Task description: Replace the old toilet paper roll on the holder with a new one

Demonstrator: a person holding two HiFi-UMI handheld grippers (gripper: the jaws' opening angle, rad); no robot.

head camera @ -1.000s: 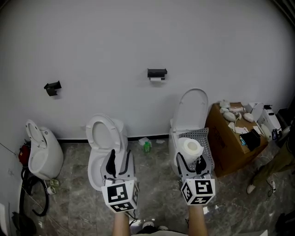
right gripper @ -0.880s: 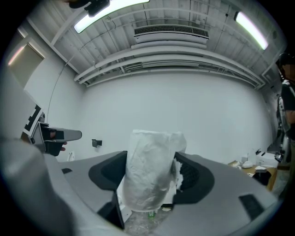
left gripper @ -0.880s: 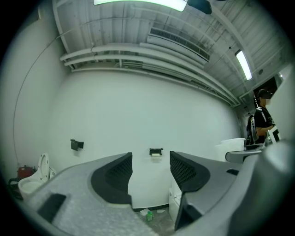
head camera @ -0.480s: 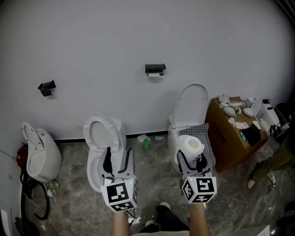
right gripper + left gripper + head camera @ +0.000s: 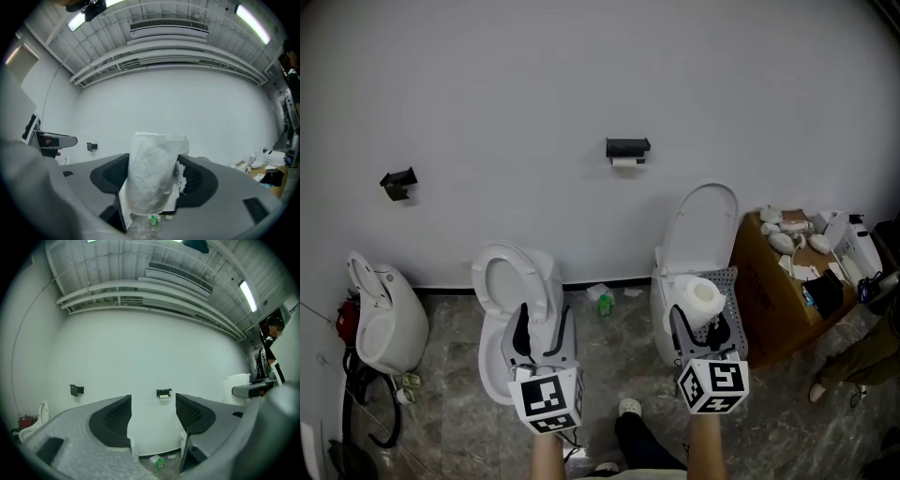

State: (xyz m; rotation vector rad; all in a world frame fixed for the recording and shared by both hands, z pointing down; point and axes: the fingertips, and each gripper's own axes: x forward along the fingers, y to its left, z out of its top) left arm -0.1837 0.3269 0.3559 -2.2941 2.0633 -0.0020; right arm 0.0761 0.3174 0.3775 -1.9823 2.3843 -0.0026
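A white toilet [image 5: 511, 281] with its seat up stands on the grey marbled floor [image 5: 450, 412] just beyond the left claw [image 5: 542, 328]. A second toilet [image 5: 705, 225], lid raised, stands beyond the right claw [image 5: 703, 328], and a cluttered cardboard box [image 5: 769, 300] sits to that claw's right. A small green bottle [image 5: 604, 305] lies beyond and between the claws. Far left of the left claw are a third toilet [image 5: 384, 314] and a black hose [image 5: 366, 398].

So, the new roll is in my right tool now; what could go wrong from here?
The new roll is soft and only pinched by the right tool, so it may crush or slip, perhaps into the open toilet nearby. The holder still carries the old roll, which must come off first. A second holder, apparently bare, hangs further left; aiming there would be a mistake.
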